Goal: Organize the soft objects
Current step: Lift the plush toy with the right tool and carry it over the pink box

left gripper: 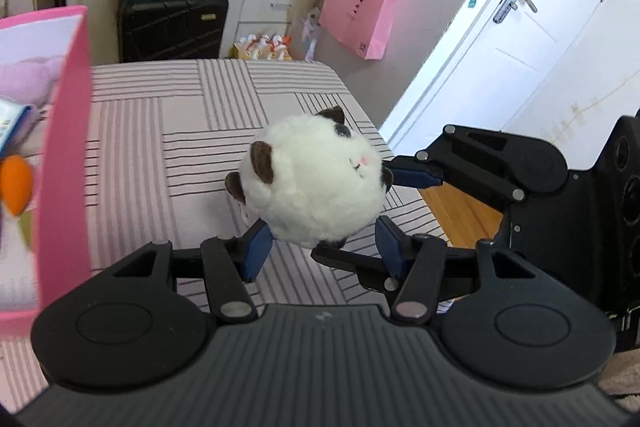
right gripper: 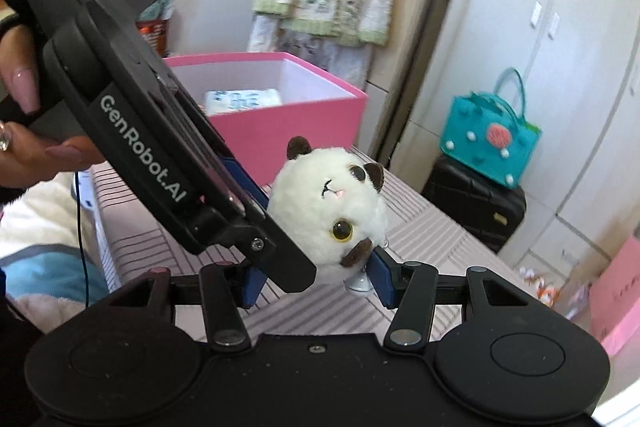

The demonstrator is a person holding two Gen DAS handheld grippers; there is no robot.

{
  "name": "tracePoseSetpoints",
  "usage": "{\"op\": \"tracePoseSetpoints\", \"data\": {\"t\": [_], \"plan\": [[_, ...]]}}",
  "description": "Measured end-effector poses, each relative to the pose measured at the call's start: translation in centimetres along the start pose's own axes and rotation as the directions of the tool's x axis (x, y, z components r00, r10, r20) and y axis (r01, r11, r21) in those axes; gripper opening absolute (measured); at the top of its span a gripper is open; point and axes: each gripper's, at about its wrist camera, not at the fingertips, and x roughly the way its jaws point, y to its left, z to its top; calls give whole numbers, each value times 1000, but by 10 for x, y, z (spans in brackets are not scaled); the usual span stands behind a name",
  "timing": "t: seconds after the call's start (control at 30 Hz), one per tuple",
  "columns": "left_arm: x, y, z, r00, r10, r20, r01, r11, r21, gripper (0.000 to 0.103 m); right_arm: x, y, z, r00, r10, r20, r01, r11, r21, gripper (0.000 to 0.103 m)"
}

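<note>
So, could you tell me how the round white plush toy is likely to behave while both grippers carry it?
The white plush toy looks fluffy and probably squashes easily, so the left gripper and right gripper pads likely sink in. It seems light for its size. Being nearly ball-shaped, it could roll on the striped bedcover if dropped.

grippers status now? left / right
Left gripper: closed on the white plush toy.
Right gripper: closed on the same plush toy, from the other side.
</note>
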Motion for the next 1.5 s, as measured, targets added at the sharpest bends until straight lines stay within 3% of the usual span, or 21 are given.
{"op": "tracePoseSetpoints", "data": {"t": [0.37, 0.6, 0.9, 1.2, 1.5], "plan": [[-62, 19, -12, 993, 34, 116, -33, 999, -12, 55, -2, 26, 46, 990, 67, 123, -51, 990, -131, 62], [-95, 48, -17, 977, 72, 200, -62, 997, -54, 55, 21, 34, 75, 973, 131, 188, -96, 979, -181, 62], [-124, 96, -8, 957, 154, 245, -131, 985, -108, 55, 67, 35, 119, 948, 228, 221, -189, 965, -181, 62], [-127, 158, 19, 950, 233, 210, -189, 959, -209, 56, 136, 16, 157, 928, 350, 127, -350, 937, -18, 62], [-93, 224, 41, 962, 245, 119, -192, 920, -343, 56, 204, 6, 164, 917, 399, 1, -397, 912, 100, 52]]}}
